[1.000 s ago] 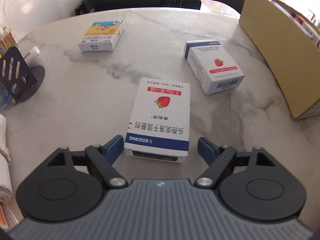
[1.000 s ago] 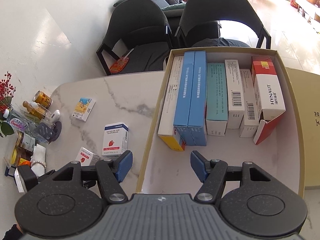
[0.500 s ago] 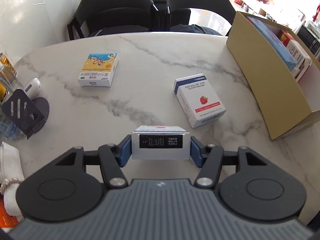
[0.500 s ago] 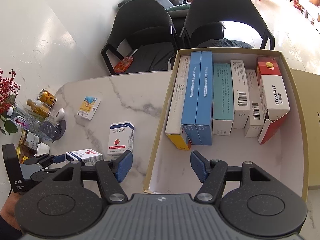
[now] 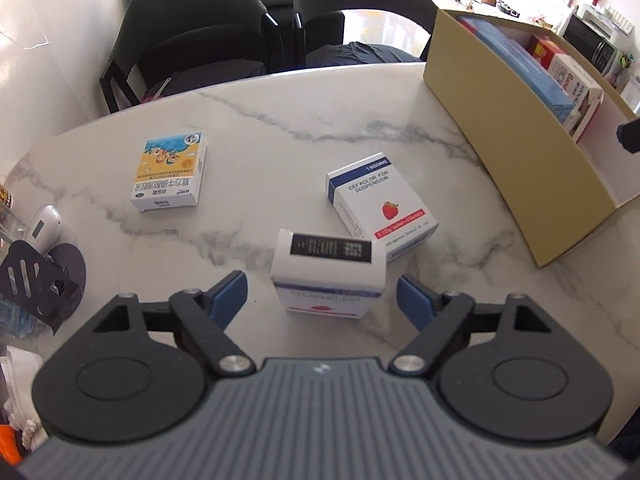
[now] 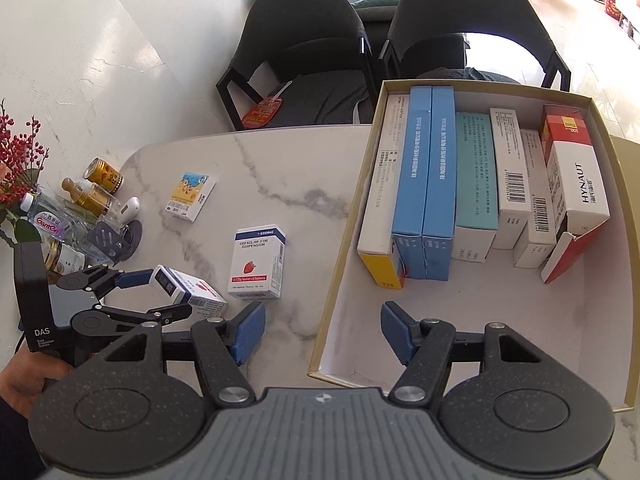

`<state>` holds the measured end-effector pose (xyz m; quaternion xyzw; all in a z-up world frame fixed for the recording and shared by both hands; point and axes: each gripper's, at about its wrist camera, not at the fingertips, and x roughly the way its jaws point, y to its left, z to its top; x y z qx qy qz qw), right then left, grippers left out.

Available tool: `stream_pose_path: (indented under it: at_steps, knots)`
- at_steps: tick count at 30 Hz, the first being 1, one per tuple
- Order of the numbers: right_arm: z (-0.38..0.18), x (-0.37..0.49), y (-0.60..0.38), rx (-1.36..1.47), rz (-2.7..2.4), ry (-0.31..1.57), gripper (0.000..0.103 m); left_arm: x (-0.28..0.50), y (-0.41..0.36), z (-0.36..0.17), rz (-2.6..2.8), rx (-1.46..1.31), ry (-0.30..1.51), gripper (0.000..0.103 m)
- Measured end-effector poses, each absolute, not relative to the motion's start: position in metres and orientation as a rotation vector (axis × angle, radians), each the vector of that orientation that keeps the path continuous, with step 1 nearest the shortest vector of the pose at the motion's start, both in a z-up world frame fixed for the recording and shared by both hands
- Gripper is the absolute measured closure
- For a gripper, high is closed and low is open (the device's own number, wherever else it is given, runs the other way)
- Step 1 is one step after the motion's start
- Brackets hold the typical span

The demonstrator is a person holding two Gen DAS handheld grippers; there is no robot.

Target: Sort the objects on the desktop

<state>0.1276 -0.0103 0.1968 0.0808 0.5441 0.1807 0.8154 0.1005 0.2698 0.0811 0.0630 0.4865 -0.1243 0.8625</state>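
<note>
Cartons are standing filed in a row inside the cardboard tray (image 6: 340, 256), while three small medicine boxes are lying outside it on the marble table (image 5: 320, 120). My left gripper (image 5: 322, 294) is hovering with jaws apart around the tilted strawberry box (image 5: 326, 276), not clamping it; my right gripper (image 6: 320, 330) is waiting, jaws apart and empty, over the tray's near edge. I am judging the sorting part done, with the second strawberry box (image 5: 380, 208) and the cartoon box (image 5: 170, 172) also remaining outside.

The table (image 5: 320, 112) is glossy veined marble. The medicine boxes (image 5: 382, 206) are smooth printed card; the storage box (image 6: 460, 320) is matt cardboard.
</note>
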Motion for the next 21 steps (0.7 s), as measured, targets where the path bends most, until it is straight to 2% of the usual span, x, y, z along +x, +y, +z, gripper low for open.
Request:
stream_pose_path:
  at_steps: [8, 13, 21]
  knots:
    - [0.197, 0.136, 0.011, 0.139, 0.444, 1.156, 0.035, 0.08, 0.279, 0.08, -0.186, 0.041, 1.027, 0.006]
    - [0.199, 0.144, 0.057, 0.043, 0.559, 1.136, 0.035, 0.058, 0.286, 0.076, -0.114, -0.053, 1.047, 0.0]
    - [0.178, 0.15, 0.155, -0.206, 0.749, 1.127, 0.035, 0.026, 0.309, 0.063, 0.086, -0.221, 1.128, 0.0]
